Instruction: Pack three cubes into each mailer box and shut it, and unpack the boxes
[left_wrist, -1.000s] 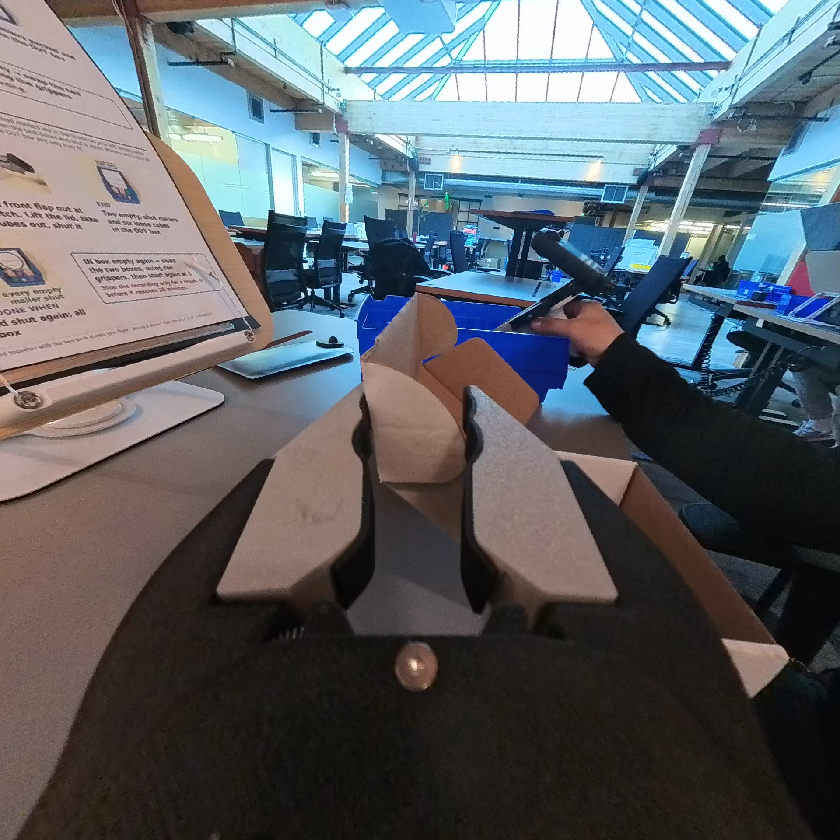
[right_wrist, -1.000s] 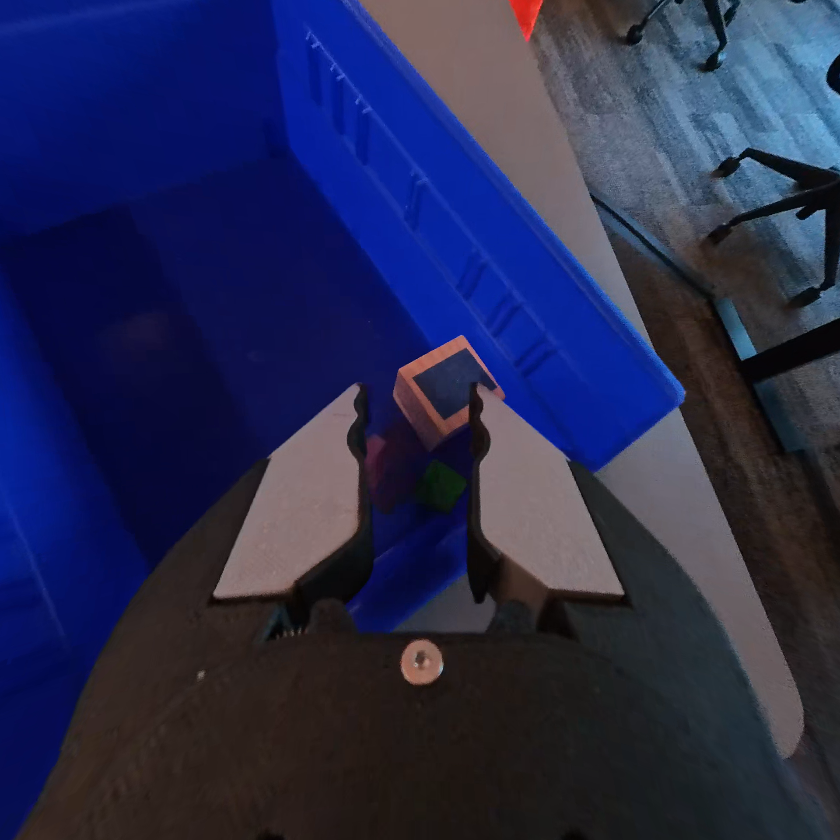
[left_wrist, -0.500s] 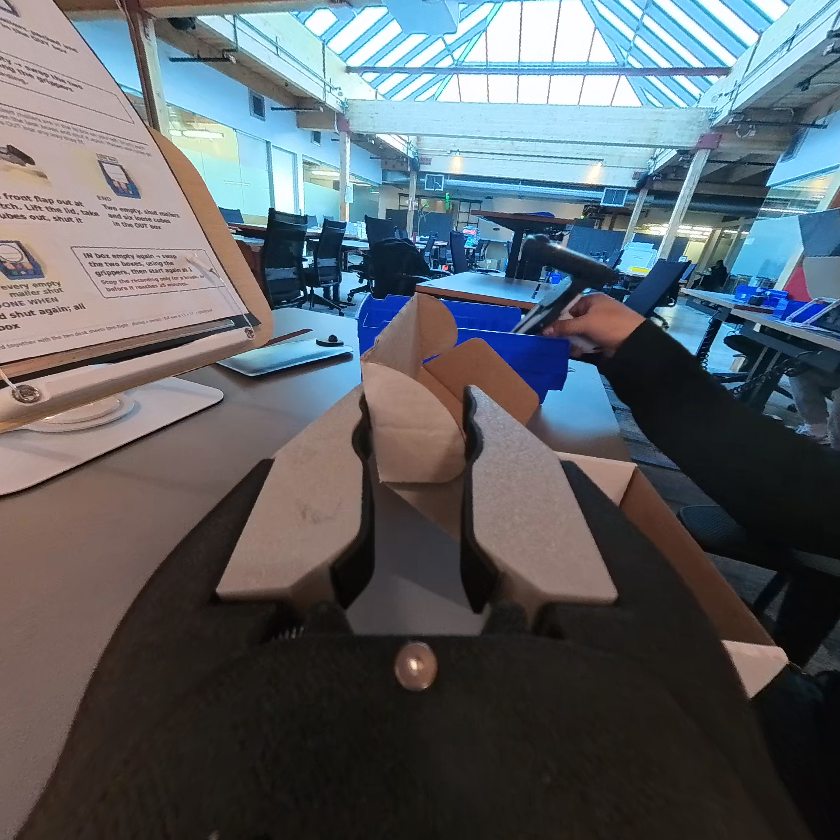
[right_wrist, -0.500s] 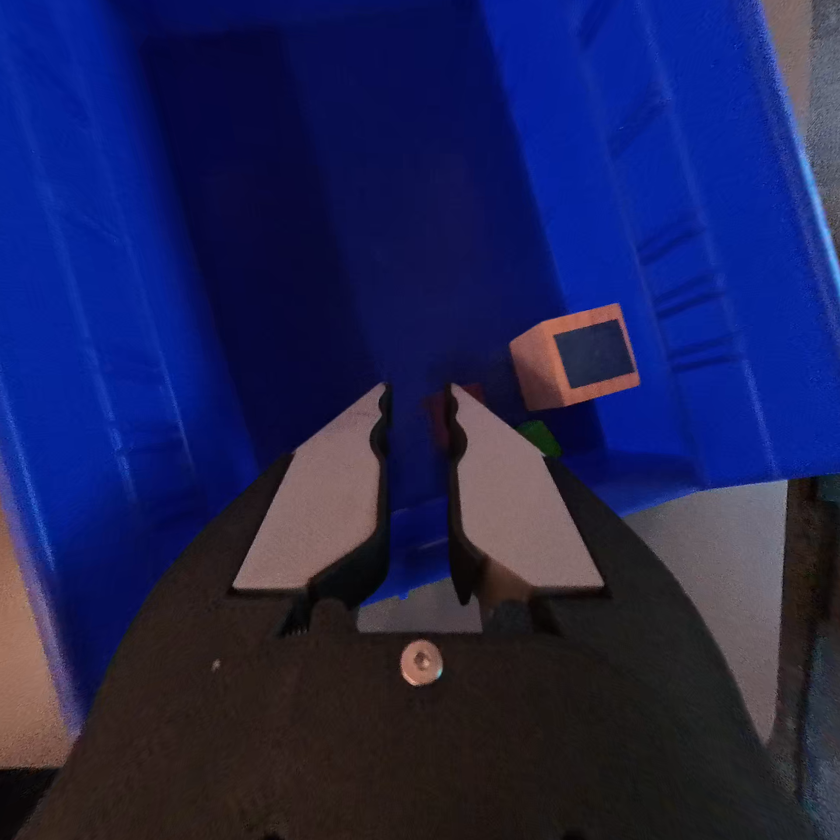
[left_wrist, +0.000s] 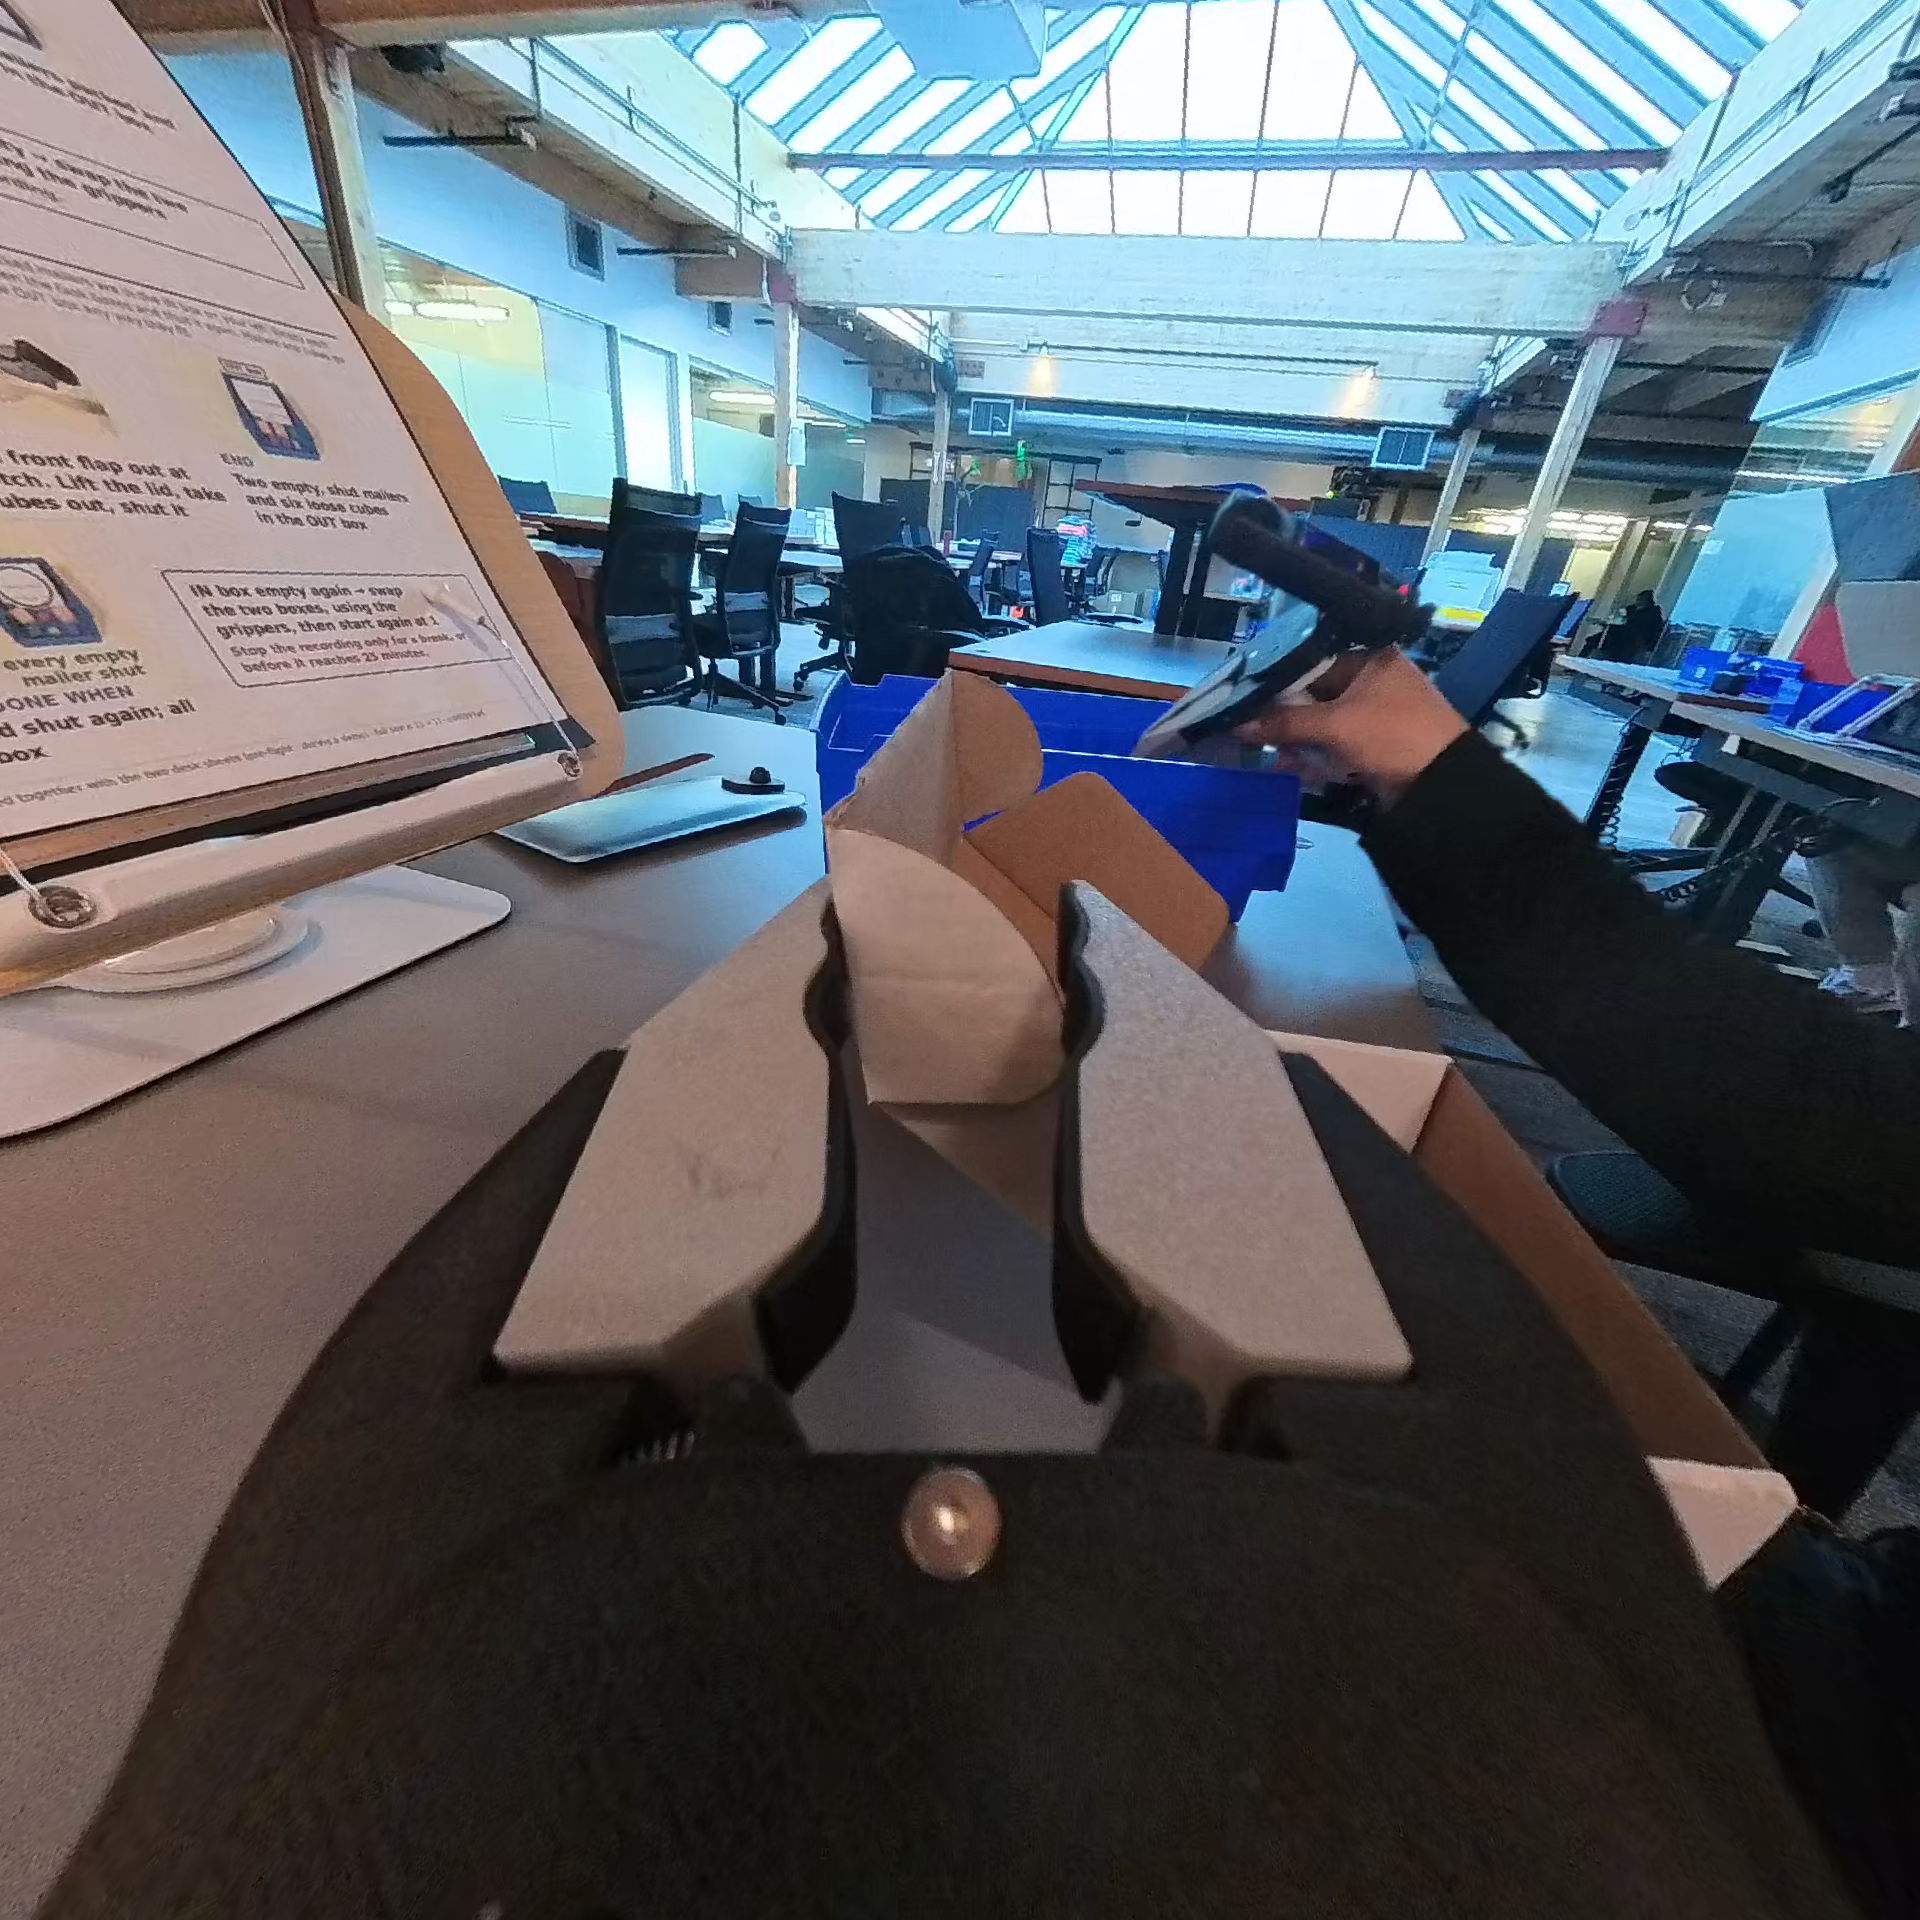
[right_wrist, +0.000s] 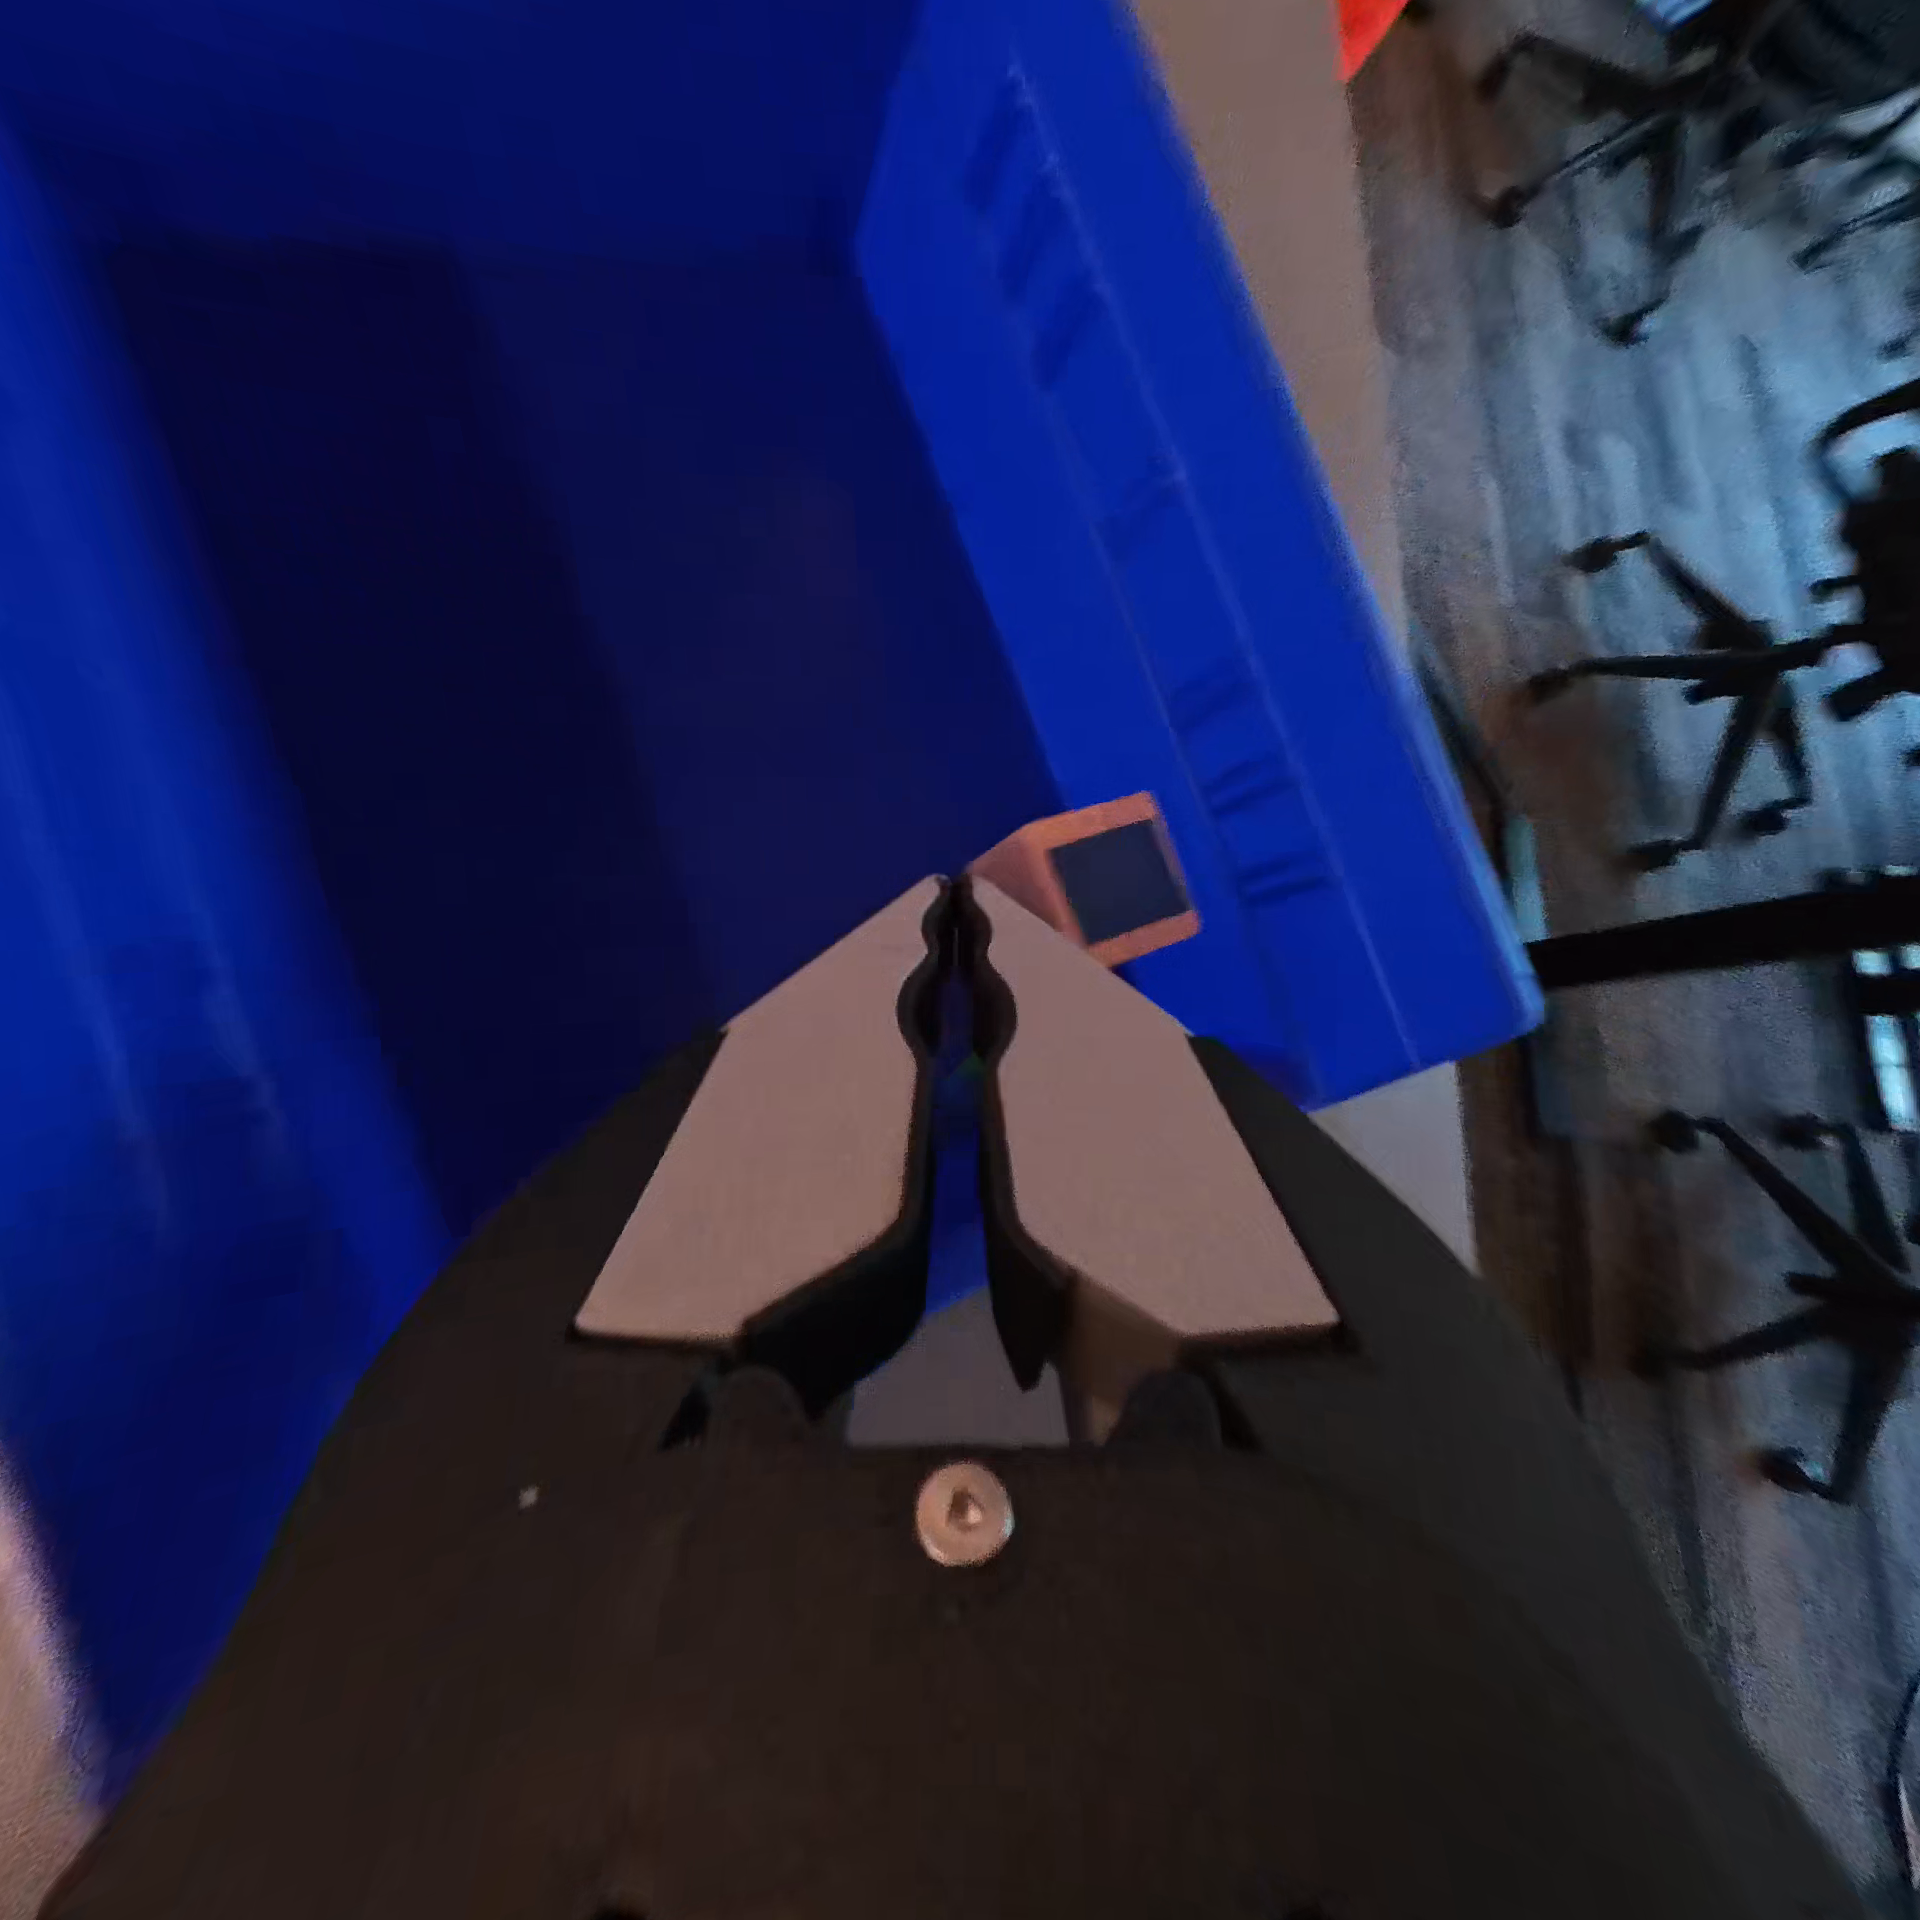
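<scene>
While my right gripper (right_wrist: 954, 883) hangs over the bin (right_wrist: 1143, 499), jaws together and empty, the cube (right_wrist: 1117, 883) lies just right of its tips; left jaws, apart, flank the mailer's flap (left_wrist: 940, 987).

Bright skylit hall, dim blurred bin

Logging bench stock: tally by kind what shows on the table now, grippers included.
Mailer box: 1
Blue bin: 1
Cube: 1 in clear view
Grippers: 2, left gripper and right gripper
Total: 5
</scene>
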